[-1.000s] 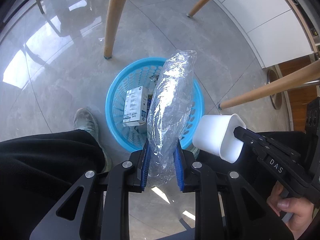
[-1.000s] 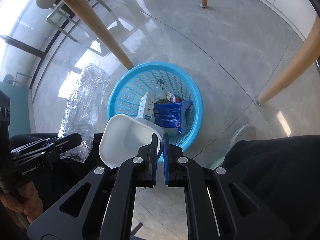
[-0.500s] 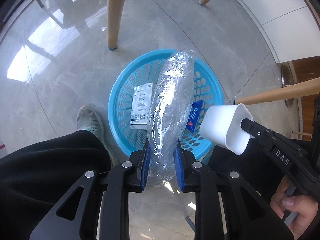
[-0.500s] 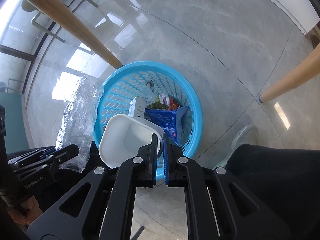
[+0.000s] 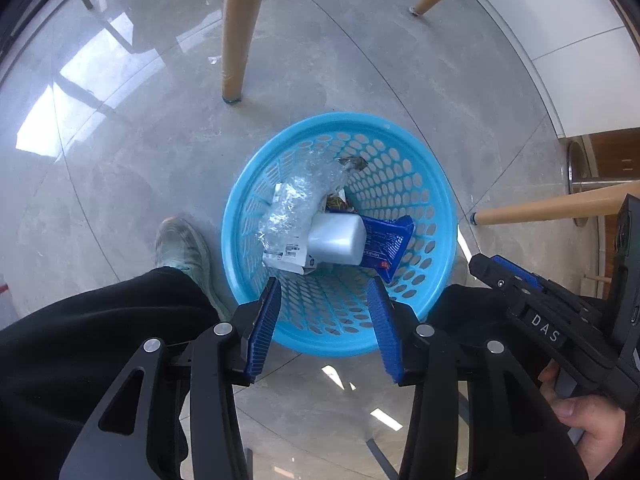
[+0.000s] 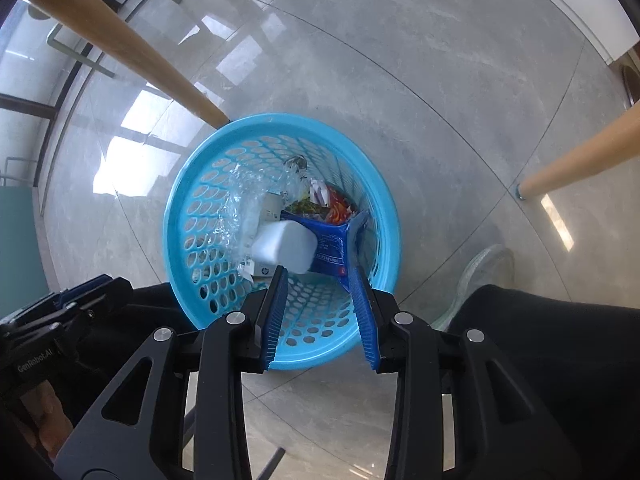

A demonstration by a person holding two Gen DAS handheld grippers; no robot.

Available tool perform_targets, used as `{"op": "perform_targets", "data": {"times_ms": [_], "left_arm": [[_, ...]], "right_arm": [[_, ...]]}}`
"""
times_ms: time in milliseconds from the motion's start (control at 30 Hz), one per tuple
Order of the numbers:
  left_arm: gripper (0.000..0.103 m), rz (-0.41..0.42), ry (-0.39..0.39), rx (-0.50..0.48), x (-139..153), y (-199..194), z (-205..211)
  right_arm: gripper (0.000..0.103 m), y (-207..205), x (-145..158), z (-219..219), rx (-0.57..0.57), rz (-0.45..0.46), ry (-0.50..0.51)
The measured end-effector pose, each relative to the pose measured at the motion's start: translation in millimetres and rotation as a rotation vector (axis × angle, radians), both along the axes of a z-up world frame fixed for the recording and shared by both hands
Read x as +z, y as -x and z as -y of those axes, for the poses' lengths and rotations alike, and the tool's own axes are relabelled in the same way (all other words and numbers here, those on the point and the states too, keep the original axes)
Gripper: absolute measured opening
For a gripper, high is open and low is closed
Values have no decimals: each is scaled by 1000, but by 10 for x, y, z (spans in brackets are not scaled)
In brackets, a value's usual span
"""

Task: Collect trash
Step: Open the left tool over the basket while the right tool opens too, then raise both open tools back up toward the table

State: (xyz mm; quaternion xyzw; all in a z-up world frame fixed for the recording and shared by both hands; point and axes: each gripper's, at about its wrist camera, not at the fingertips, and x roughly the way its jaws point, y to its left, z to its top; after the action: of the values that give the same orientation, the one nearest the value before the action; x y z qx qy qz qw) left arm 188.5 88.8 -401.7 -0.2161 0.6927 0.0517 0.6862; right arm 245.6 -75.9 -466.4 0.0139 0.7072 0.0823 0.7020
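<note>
Left gripper (image 5: 324, 320) spread wide, holding nothing; blue basket (image 5: 436, 208) on the floor contains the plastic wrap (image 5: 296, 200), white cup (image 5: 338, 240) and blue packet (image 5: 386, 244); right gripper (image 6: 320, 312) spread wide, holding nothing.

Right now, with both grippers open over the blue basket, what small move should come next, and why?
Probably lift both away. The left gripper and right gripper hold nothing, and the white cup and clear plastic wrap already lie inside the blue basket.

Right gripper (image 6: 320, 312) spread wide above blue basket (image 6: 184, 200), white cup (image 6: 284, 246) and clear wrapper (image 6: 240, 208) inside
</note>
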Motion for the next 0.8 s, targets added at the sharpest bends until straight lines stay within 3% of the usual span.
{"op": "perform_targets", "data": {"times_ms": [133,367,567,800], "left_arm": [[45,12,-19,24,85,22,-72],[49,60,-127,-82,394,126,21],[55,144,-70,-24,776,352,-9],[61,229,-111,-42,1168,713,61]], "right_arm": [[32,61,65,-65,39,6,38],[33,182,350,-73,68,69,53],[43,307,667,-55,58,86,1],[48,624,1071,-72,125,151,1]]}}
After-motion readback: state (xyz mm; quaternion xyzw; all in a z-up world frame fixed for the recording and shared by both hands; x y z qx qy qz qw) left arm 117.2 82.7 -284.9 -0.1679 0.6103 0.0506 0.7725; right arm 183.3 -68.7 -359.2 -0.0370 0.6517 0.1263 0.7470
